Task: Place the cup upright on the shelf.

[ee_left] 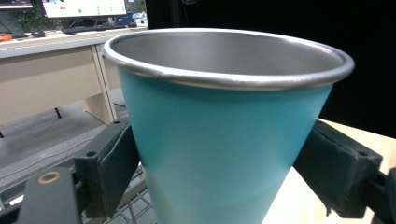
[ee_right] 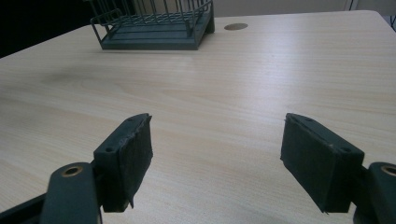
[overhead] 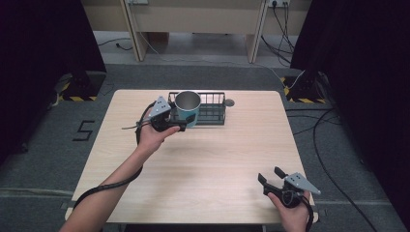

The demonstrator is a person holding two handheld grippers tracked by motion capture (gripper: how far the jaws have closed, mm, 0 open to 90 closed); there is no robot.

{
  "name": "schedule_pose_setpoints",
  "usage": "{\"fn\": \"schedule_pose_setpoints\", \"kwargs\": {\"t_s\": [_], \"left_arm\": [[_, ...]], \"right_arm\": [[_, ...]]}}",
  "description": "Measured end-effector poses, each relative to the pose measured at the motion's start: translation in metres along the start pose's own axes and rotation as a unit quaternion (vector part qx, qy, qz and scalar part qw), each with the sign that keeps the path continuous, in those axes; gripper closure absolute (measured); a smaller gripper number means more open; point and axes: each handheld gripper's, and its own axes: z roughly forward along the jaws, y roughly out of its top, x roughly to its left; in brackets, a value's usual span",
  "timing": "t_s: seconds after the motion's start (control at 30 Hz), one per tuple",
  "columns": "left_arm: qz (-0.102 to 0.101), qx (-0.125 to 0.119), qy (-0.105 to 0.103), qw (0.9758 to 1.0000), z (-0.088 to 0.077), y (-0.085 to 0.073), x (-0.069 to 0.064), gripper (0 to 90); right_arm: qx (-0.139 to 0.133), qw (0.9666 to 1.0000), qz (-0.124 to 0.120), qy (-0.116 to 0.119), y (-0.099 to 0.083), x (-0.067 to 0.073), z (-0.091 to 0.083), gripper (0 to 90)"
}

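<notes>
Grey carpet and black curtains are seen around a pale wooden desk (overhead: 203, 164), with beige furniture legs standing beyond its far edge. Near the middle of that far edge, a tapered teal metal cup with a bare steel rim and lining (overhead: 187, 108) is held upright by the left gripper (overhead: 183, 122). In the left gripper view the cup (ee_left: 224, 140) is seen between the two black padded jaws, one pressed to each flank of its lower wall, so the fingers (ee_left: 114, 170) are closed on it. The cup is placed at the left end of a dark green wire rack with low barred sides (overhead: 208, 108), at the rack's near rail; whether its base rests on anything cannot be told. The left hand (overhead: 154, 137) is wrapped about the gripper's handle, with a black cable trailing back along the forearm. Just right of the rack, a small round grey disc (overhead: 229, 102) is set in the desk top. The right gripper (overhead: 272, 178) is held well apart, near the desk's near right corner, its jaws spread wide with nothing between them. In the right gripper view the rack (ee_right: 154, 25) and the disc (ee_right: 235, 26) are seen far off across bare wood
</notes>
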Motion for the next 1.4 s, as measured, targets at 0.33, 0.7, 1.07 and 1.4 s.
{"fn": "schedule_pose_setpoints", "kwargs": {"t_s": [0.33, 0.7, 1.07, 1.4], "left_arm": [[-0.001, 0.002, 0.008, 1.0000, 0.010, 0.004, 0.005, 16.5], [-0.012, 0.004, 0.017, 0.9998, 0.025, 0.005, 0.012, 16.5], [-0.017, 0.002, 0.024, 0.9996, 0.033, 0.007, 0.016, 16.5], [-0.016, -0.002, 0.027, 0.9995, 0.041, 0.015, 0.018, 16.5]], "right_arm": [[0.000, 1.0000, 0.002, 0.000, 0.000, 0.000, 0.000, 25.7], [0.000, 1.0000, 0.006, 0.001, 0.000, 0.000, -0.001, 25.7], [-0.001, 1.0000, 0.005, 0.002, 0.000, -0.001, -0.001, 25.7], [-0.002, 1.0000, 0.007, 0.004, 0.000, -0.001, -0.001, 25.7]]}}
